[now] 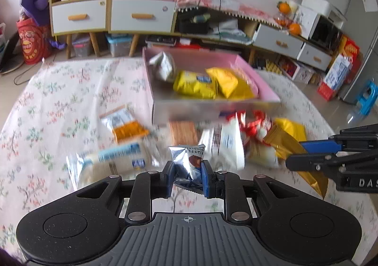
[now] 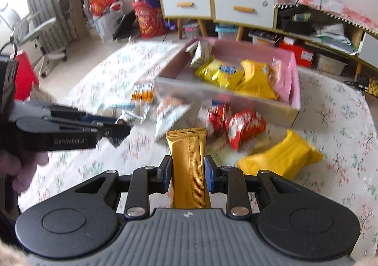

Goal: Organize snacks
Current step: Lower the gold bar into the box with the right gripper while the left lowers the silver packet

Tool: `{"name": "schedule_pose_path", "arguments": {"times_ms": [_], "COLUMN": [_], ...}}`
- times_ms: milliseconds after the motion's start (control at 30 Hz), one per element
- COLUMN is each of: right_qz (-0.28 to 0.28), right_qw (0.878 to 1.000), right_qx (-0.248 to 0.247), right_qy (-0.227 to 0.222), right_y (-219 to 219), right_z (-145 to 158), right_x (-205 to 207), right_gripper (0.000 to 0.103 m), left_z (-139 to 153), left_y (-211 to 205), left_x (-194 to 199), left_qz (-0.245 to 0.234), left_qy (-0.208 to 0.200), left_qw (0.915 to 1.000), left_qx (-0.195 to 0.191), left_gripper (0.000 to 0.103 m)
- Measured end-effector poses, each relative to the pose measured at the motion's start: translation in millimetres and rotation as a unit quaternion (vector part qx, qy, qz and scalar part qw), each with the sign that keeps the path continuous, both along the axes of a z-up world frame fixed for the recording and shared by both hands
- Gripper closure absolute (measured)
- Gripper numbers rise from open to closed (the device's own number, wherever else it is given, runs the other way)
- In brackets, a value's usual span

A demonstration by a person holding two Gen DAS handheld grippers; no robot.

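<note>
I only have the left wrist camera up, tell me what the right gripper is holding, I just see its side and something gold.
Observer: The right gripper is shut on a gold bar wrapper, held upright between its pads.
Operator: Anything on the table hidden from me behind that arm?
Observer: A large yellow pouch lies on the floral cloth, to the right of the red snack bags.
Operator: What does my own gripper look like from over there?
Observer: The left gripper appears side-on at the left edge, shut on the silver truffle packet, though blur hides the label.
</note>
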State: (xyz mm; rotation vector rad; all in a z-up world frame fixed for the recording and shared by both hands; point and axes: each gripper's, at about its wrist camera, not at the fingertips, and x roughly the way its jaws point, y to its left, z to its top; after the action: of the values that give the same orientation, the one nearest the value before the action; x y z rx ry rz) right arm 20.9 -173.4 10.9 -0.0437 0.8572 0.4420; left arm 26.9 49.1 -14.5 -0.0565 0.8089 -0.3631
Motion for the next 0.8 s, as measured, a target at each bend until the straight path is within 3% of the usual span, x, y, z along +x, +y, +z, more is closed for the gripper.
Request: {"name": "schedule_pose_path", "arguments": {"times_ms": [267,567,800], "right_qz": [-0.040,-0.103,-0.148], "right_qw": [0.998,0.989,0.981], "right_qx": [0.045,0.099,0.127], "right_qy": [-0.035,-0.027,-0.015], "right_y": [-4.4,-1.9,-4.8], "right_z": [19.8,15.6,7.7], "right_x": [33.2,67.9,82.4], "right_gripper": [0.077,0.077,0.077], "left_z": [15.9,10.5,0.5], "left_y": [-1.0,2.4,3.2], "left_x": [27.0,58.8,68.2], "left_qz": [0.028,0.070,0.074], "left_qy": [-0.017,-0.005,0.002], "left_qw": [0.9993,0.9969,0.9965], "left_qx": [-0.019,-0.034,-0.040], "left_gripper": [0.082,0.082,0.082]}}
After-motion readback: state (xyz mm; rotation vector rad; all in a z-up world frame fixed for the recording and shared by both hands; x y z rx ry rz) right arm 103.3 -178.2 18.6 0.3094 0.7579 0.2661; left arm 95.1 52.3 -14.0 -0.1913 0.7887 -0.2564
